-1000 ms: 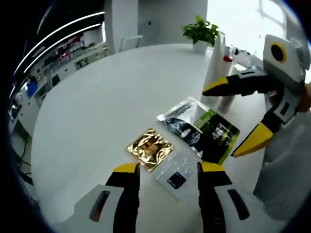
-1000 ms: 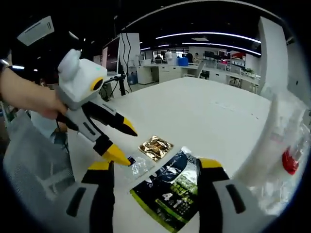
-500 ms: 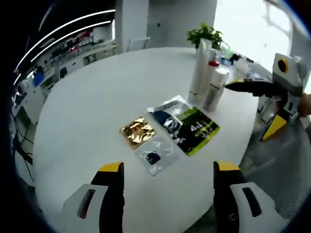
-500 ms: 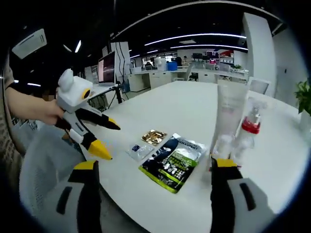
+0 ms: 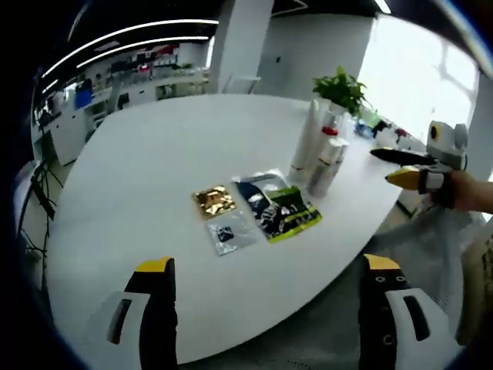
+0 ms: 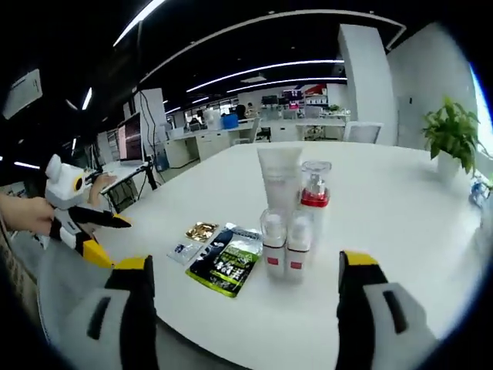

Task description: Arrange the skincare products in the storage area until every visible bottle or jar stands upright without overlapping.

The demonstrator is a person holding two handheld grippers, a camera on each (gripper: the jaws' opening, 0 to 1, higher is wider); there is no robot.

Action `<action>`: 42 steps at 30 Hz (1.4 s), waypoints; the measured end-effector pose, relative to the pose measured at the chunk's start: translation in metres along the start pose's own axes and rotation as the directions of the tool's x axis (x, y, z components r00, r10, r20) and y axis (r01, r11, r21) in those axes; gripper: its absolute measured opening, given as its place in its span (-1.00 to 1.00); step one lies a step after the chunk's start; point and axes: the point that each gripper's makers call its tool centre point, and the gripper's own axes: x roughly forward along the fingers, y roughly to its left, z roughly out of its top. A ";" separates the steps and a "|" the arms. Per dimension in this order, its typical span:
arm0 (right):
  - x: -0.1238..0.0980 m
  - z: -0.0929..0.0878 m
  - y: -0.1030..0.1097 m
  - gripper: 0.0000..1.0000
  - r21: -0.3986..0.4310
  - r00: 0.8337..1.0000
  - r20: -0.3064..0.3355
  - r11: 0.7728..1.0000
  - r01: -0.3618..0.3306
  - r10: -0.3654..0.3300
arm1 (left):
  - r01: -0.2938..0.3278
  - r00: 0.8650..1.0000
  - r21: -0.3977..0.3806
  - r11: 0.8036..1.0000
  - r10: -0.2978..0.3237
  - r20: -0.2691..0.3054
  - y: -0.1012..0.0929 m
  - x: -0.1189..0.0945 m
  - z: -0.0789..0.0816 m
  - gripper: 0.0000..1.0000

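Observation:
A tall white tube, a clear pump bottle with a red collar and two small clear bottles stand upright in a tight cluster on the round white table. The same cluster stands right of centre in the left gripper view. Beside it lie a dark and green pouch, a gold sachet and a small clear sachet. My right gripper is open, off the table's near edge. My left gripper is open too, back from the table. Each gripper holds nothing.
A potted plant stands at the far side of the table. A hand holds the left gripper at the left edge of the right gripper view, and the right gripper comes in from the right. Office desks lie behind.
Both grippers have drawn back from the table, so both views take in much more of it. The bottles and sachets stay where they were.

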 end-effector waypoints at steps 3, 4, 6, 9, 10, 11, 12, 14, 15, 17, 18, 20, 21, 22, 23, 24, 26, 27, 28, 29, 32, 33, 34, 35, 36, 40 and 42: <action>-0.001 -0.003 0.000 0.99 0.006 1.000 -0.004 1.000 0.008 -0.008 | -0.007 1.000 -0.021 1.000 0.007 0.009 0.000 -0.003 -0.003 0.94; -0.001 -0.003 0.001 0.99 0.002 1.000 -0.005 1.000 0.004 -0.004 | -0.011 1.000 -0.018 1.000 0.011 0.008 0.000 -0.004 -0.004 0.94; 0.000 -0.004 0.002 0.99 -0.001 1.000 -0.005 1.000 0.000 0.000 | -0.021 1.000 -0.004 1.000 0.021 0.006 0.000 -0.005 -0.003 0.94; 0.001 -0.005 0.003 0.99 -0.010 1.000 -0.009 1.000 -0.007 0.007 | -0.022 1.000 0.000 1.000 0.022 0.014 0.000 -0.004 -0.001 0.94; 0.001 -0.005 0.003 0.99 -0.007 1.000 -0.008 1.000 -0.011 0.011 | -0.028 0.999 0.000 1.000 0.028 0.016 0.001 -0.004 -0.001 0.94; 0.001 -0.005 0.003 0.99 -0.008 1.000 -0.007 1.000 -0.012 0.012 | -0.031 0.999 0.003 1.000 0.031 0.015 0.001 -0.004 -0.001 0.94; 0.001 -0.006 0.003 0.99 -0.014 1.000 -0.009 1.000 -0.012 0.012 | -0.035 0.999 0.005 0.999 0.035 0.014 0.002 -0.004 -0.002 0.94; 0.001 -0.008 0.003 0.99 -0.014 1.000 -0.014 1.000 -0.018 0.017 | -0.035 0.999 0.005 0.999 0.035 0.013 0.001 -0.005 -0.002 0.94; 0.001 -0.008 0.003 0.99 -0.014 1.000 -0.016 1.000 -0.018 0.018 | -0.036 0.999 0.006 0.999 0.036 0.011 0.001 -0.005 -0.003 0.94; 0.001 -0.008 0.004 0.99 -0.019 1.000 -0.017 1.000 -0.018 0.018 | -0.040 0.999 0.007 0.999 0.040 0.008 0.001 -0.005 -0.003 0.94; 0.001 -0.007 0.004 0.99 -0.016 1.000 -0.017 1.000 -0.019 0.019 | -0.039 0.999 0.008 0.999 0.039 0.008 0.001 -0.005 -0.003 0.94; 0.001 -0.008 0.004 0.99 -0.013 1.000 -0.019 1.000 -0.019 0.019 | -0.038 0.999 0.008 0.999 0.038 0.007 0.001 -0.005 -0.004 0.94; 0.001 -0.008 0.005 0.98 -0.014 1.000 -0.021 1.000 -0.019 0.019 | -0.038 0.999 0.008 0.999 0.038 0.007 0.001 -0.005 -0.004 0.94; 0.001 -0.008 0.005 0.96 -0.016 1.000 -0.024 1.000 -0.020 0.019 | -0.038 0.999 0.008 0.999 0.038 0.007 0.001 -0.005 -0.004 0.94; 0.001 -0.009 0.006 0.95 -0.018 0.999 -0.028 1.000 -0.021 0.020 | -0.038 0.999 0.007 0.999 0.038 0.006 0.001 -0.005 -0.004 0.94; 0.001 -0.009 0.006 0.95 -0.019 0.999 -0.030 1.000 -0.021 0.020 | -0.037 0.999 0.007 0.999 0.037 0.005 0.001 -0.005 -0.004 0.94; 0.001 -0.010 0.006 0.94 -0.021 0.999 -0.032 1.000 -0.020 0.019 | -0.034 0.999 0.009 0.999 0.034 0.001 0.000 -0.005 -0.005 0.94; 0.001 -0.009 0.006 0.94 -0.019 0.999 -0.031 1.000 -0.019 0.018 | -0.032 0.999 0.011 0.999 0.032 0.000 -0.001 -0.005 -0.005 0.94; 0.000 -0.010 0.006 0.94 -0.018 0.999 -0.031 1.000 -0.017 0.016 | -0.031 1.000 0.013 0.999 0.031 -0.002 -0.001 -0.005 -0.006 0.94; 0.000 -0.010 0.005 0.94 -0.018 0.999 -0.033 1.000 -0.016 0.015 | -0.029 1.000 0.015 0.999 0.029 -0.004 -0.002 -0.005 -0.006 0.94; 0.000 -0.010 0.005 0.93 -0.018 0.999 -0.036 1.000 -0.013 0.012 | -0.024 1.000 0.017 1.000 0.025 -0.012 -0.002 -0.004 -0.008 0.94; 0.000 -0.011 0.005 0.93 -0.020 0.999 -0.038 1.000 -0.012 0.011 | -0.022 1.000 0.017 1.000 0.022 -0.012 -0.003 -0.004 -0.008 0.94; 0.000 -0.011 0.005 0.93 -0.022 0.999 -0.039 1.000 -0.010 0.009 | -0.021 1.000 0.016 1.000 0.021 -0.012 -0.003 -0.004 -0.007 0.94; 0.000 -0.011 0.004 0.93 -0.022 0.999 -0.040 1.000 -0.010 0.009 | -0.019 1.000 0.016 1.000 0.019 -0.013 -0.003 -0.004 -0.007 0.94; 0.000 -0.011 0.005 0.93 -0.023 0.999 -0.041 1.000 -0.008 0.007 | -0.018 1.000 0.017 1.000 0.018 -0.014 -0.003 -0.003 -0.008 0.94; 0.001 -0.011 0.004 0.92 -0.025 0.999 -0.044 1.000 -0.006 0.005 | -0.012 1.000 0.021 1.000 0.012 -0.016 -0.005 -0.003 -0.008 0.94; 0.001 -0.012 0.004 0.92 -0.025 0.999 -0.046 1.000 -0.004 0.003 | -0.009 1.000 0.024 1.000 0.009 -0.019 -0.005 -0.003 -0.008 0.94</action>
